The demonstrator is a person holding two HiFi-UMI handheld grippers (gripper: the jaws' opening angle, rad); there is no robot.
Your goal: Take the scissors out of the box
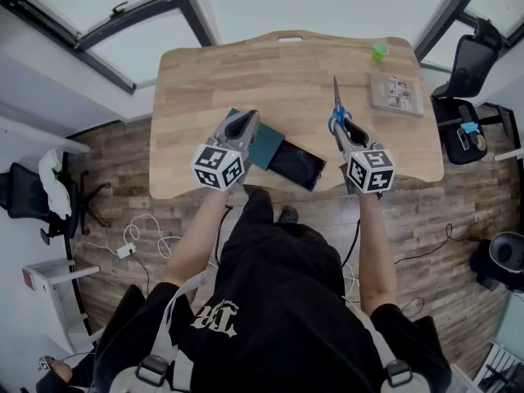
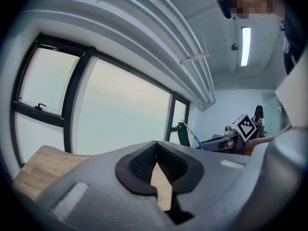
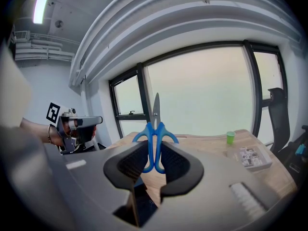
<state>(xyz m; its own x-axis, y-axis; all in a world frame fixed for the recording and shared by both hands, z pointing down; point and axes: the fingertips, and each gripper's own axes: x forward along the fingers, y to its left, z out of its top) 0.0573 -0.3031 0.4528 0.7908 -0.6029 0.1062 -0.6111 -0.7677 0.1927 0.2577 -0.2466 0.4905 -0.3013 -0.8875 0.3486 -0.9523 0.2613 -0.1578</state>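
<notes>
Two grippers on the go here, but only one is doing real work. The right gripper (image 1: 341,131) is clamped on the blue handle loops of the scissors (image 1: 336,106), with the blades pointing away from the person toward the far edge of the table (image 1: 246,72). In the right gripper view the loops sit squeezed between the pads and the blade pokes up past the table line. So I'd say the scissors are off the wood, and they're well to the right of the box (image 1: 267,147).

The box is teal, with a black tray (image 1: 296,164) sticking out toward the near edge. The left gripper (image 1: 244,123) is at the box's left end, jaws pinched together with nothing in them, just bare wood showing through the gap under the tips. It looks like it's bracing the box, but I can't tell if it actually touches.

So the taking-out part looks basically done imo, and what's left is parking them. To do that well:
- Keep the squeeze on both loops so the scissors don't swing.
- Bring them down flat onto open wood, clear of the green cup (image 1: 380,51) and the printed packet (image 1: 396,93).
- Only let go once the blades are resting, otherwise they'll drop and skid.
</notes>
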